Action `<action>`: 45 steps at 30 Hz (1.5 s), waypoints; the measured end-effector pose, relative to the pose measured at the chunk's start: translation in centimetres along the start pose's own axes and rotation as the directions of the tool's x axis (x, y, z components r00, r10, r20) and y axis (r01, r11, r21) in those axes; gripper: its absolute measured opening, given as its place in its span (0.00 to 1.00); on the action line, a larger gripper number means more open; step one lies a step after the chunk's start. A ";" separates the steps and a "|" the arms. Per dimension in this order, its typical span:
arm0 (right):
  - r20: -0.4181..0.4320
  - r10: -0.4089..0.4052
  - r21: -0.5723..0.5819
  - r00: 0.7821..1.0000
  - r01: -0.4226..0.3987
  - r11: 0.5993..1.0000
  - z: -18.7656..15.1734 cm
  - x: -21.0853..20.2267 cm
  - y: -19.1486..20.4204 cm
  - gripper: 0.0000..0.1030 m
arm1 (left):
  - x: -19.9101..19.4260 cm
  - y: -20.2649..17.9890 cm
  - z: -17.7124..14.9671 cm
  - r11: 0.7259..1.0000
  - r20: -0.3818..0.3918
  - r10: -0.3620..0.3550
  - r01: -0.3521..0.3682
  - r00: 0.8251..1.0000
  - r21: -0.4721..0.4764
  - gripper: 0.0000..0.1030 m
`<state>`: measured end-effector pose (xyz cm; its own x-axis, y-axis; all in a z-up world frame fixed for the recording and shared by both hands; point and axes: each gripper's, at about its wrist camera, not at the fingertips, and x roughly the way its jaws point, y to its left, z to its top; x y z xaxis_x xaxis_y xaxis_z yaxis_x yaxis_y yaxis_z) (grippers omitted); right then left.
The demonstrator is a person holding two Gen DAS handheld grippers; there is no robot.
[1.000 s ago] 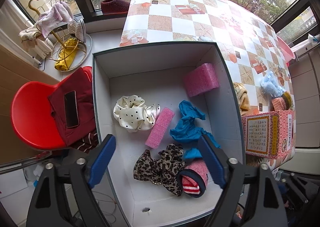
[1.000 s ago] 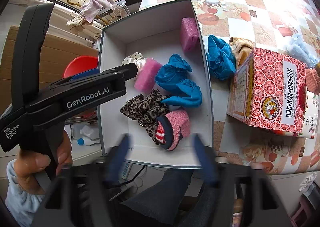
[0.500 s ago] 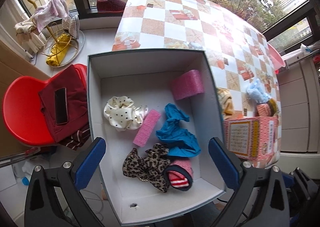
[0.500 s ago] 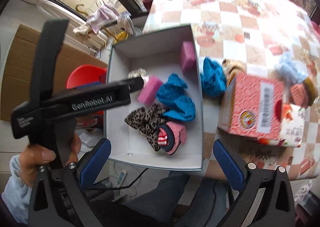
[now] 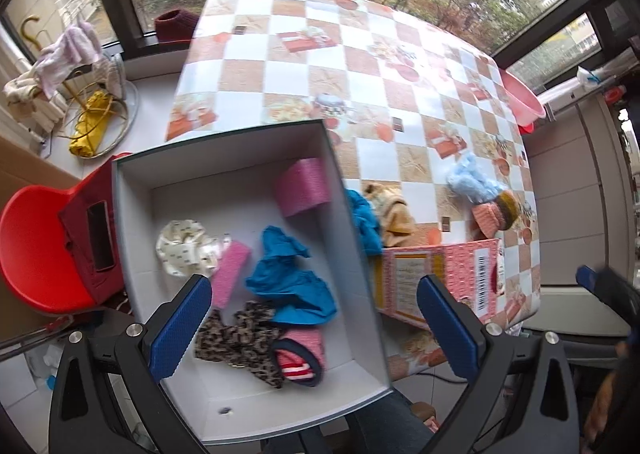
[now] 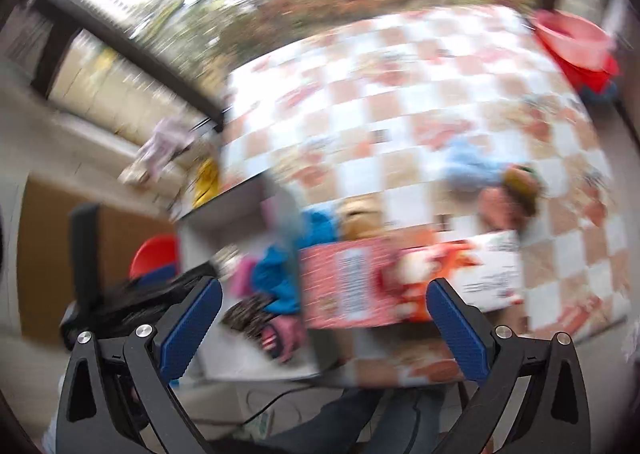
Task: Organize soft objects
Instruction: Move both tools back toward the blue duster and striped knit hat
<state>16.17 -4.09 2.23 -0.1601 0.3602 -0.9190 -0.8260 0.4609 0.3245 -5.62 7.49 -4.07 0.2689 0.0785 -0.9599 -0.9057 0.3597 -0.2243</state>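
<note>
The white box (image 5: 132, 214) sits at the near-left corner of the checkered table (image 5: 304, 66), its left wall overhanging toward the red chair (image 5: 32, 254), its right wall close beside the pink carton (image 5: 436, 278). Behind the box a wide stretch of tabletop lies bare up to the window edge.

Both tools are spread wide with nothing between the pads: the left gripper (image 5: 314, 324) hangs above the box's near half, and the right gripper (image 6: 324, 328) hangs off the table's near edge, facing the carton.

Inside the box I count two pink sponges, one upright (image 5: 302, 186) against the right wall and one flat (image 5: 230, 274) mid-floor; one polka-dot scrunchie (image 5: 184, 250) just left of it; one blue cloth (image 5: 290, 278); one leopard scrunchie (image 5: 236, 336); one pink striped sock (image 5: 300, 354) touching the leopard piece.

Outside, a second blue cloth (image 5: 364, 226) and a tan cloth (image 5: 394, 218) press between box wall and carton. Farther right lie a light-blue fluffy piece (image 5: 472, 182) and what seem two small knit items (image 5: 496, 210), though the right wrist view is too smeared to confirm.
</note>
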 end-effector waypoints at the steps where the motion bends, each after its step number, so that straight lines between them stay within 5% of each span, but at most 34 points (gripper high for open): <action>1: -0.002 -0.022 0.052 1.000 0.022 0.998 0.4 0.2 -2.0 1.00 | 0.3 -0.8 0.2 1.000 -0.009 0.002 -0.002 1.000 0.009 1.00; 5: -0.058 -0.112 0.226 0.992 0.122 0.966 1.1 2.2 -9.6 1.00 | 1.6 -3.3 0.8 1.000 -0.049 -0.002 0.004 0.999 0.027 1.00; 12: -0.171 -0.119 0.354 0.978 0.173 0.919 1.8 7.0 -18.8 1.00 | 4.5 -8.6 3.0 0.997 -0.109 0.029 -0.021 0.994 0.068 1.00; 24: -0.274 -0.081 0.264 0.958 0.156 0.952 7.8 16.1 -22.4 1.00 | 9.0 -18.9 8.5 0.999 -0.165 0.024 -0.019 0.986 0.029 1.00; 35: -0.296 -0.116 0.343 0.948 0.219 0.913 6.9 14.0 -30.4 1.00 | 18.8 -24.3 10.0 0.987 -0.273 -0.050 0.005 0.961 -0.160 1.00; 40: -0.290 -0.139 0.359 0.947 0.243 0.901 6.3 12.5 -33.6 1.00 | 21.1 -29.0 9.3 0.993 -0.259 0.080 -0.056 0.962 0.100 1.00; 45: -0.248 -0.114 0.396 0.962 0.208 0.894 6.1 10.8 -35.9 1.00 | 21.8 -33.1 7.7 0.893 -0.185 0.237 -0.139 0.954 0.428 0.99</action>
<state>47.38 -11.84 -17.99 -0.1944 0.0929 -0.9765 -0.5578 0.8084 0.1880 32.78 4.40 -16.28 -0.0192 -0.0122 -0.9997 -0.7059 0.7083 0.0049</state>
